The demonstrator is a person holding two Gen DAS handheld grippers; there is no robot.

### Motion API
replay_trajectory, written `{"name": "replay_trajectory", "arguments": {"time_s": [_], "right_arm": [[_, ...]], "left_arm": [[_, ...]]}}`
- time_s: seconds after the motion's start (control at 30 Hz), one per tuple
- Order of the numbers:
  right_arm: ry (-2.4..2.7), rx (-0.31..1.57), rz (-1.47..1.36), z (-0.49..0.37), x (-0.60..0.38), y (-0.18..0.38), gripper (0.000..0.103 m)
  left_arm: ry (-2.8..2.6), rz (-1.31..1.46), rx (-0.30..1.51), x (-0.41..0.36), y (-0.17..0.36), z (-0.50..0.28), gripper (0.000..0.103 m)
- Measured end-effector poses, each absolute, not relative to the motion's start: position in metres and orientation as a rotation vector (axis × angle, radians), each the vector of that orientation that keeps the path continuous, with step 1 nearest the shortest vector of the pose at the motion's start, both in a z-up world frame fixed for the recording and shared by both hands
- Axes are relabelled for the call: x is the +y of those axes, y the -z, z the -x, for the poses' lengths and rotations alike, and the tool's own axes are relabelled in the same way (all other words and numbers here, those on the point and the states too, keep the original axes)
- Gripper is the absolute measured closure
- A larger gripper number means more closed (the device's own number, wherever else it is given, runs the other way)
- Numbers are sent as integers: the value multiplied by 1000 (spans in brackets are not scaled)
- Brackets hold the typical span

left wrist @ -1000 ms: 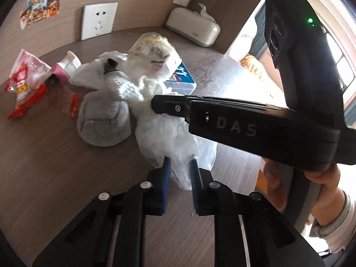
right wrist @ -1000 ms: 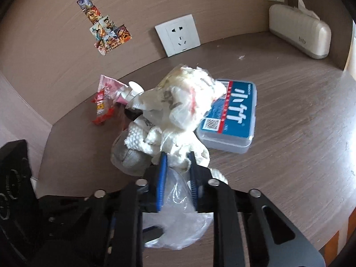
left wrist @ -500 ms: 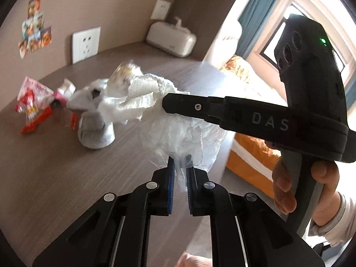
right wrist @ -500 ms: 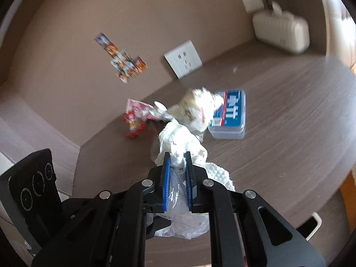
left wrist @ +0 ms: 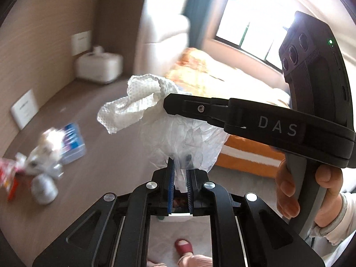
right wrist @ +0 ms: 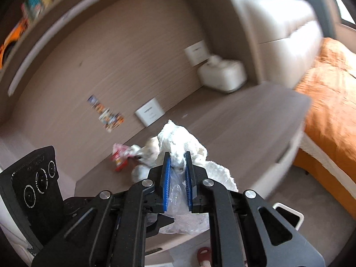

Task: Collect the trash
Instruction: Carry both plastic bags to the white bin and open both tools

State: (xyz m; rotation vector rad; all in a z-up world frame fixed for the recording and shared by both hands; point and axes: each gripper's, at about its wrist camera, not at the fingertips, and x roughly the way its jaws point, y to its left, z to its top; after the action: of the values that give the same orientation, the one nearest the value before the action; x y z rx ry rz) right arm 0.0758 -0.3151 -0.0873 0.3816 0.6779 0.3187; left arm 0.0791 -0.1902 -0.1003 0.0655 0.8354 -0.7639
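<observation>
- A thin, crinkled, translucent plastic bag [left wrist: 189,142] is pinched between the blue ribbed pads of the left hand-held gripper [left wrist: 180,173], which is closed on its bunched lower edge.
- One crumpled white paper towel [left wrist: 133,104], embossed with a fine dotted texture, is clamped together with the bag's upper edge by the right hand-held gripper [right wrist: 176,166]; both things are held in the air, clear of the table [left wrist: 106,146].
- A blurred heap of leftover trash [left wrist: 42,153] is seen on the wood-grain table: one red wrapper [right wrist: 119,158], white wads and a rounded grey lump.
- One flat blue-labelled clear box [left wrist: 72,140] lies just beside the heap.
- One rounded white tissue box [right wrist: 222,75] stands against the wall.
</observation>
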Motion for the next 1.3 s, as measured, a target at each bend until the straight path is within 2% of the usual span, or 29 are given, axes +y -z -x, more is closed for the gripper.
{"name": "replay_trajectory", "arguments": {"time_s": [0.27,0.43,0.6,0.83,1.13,1.2,1.23,1.27,1.3], "right_arm": [[-120,691,-488,-42,-396,114,90],[-39,756,-511,-33,-429,158,90],[22,865,-539,-38,-452,222,90],[78,1010,-569,-63,-480,347,90],[89,1140,-481,-94,-502,524,90],[87,1161,-482,-97,-507,553,83],[74,1177,-493,-99,-510,572,60],[67,1180,-505,-100,-512,583,22],[72,1179,-501,-100,-514,592,11]], "left_arm": [[932,-215,887,-281,121,-69,94],[995,-245,1005,-318,164,-75,94],[1022,-252,1152,-346,229,-87,94],[1008,-235,1349,-376,360,-110,93],[984,-261,1474,-412,547,-118,92],[978,-271,1488,-418,575,-120,88],[972,-282,1495,-420,590,-120,74],[966,-285,1502,-422,602,-121,35],[952,-288,1508,-423,613,-122,15]]}}
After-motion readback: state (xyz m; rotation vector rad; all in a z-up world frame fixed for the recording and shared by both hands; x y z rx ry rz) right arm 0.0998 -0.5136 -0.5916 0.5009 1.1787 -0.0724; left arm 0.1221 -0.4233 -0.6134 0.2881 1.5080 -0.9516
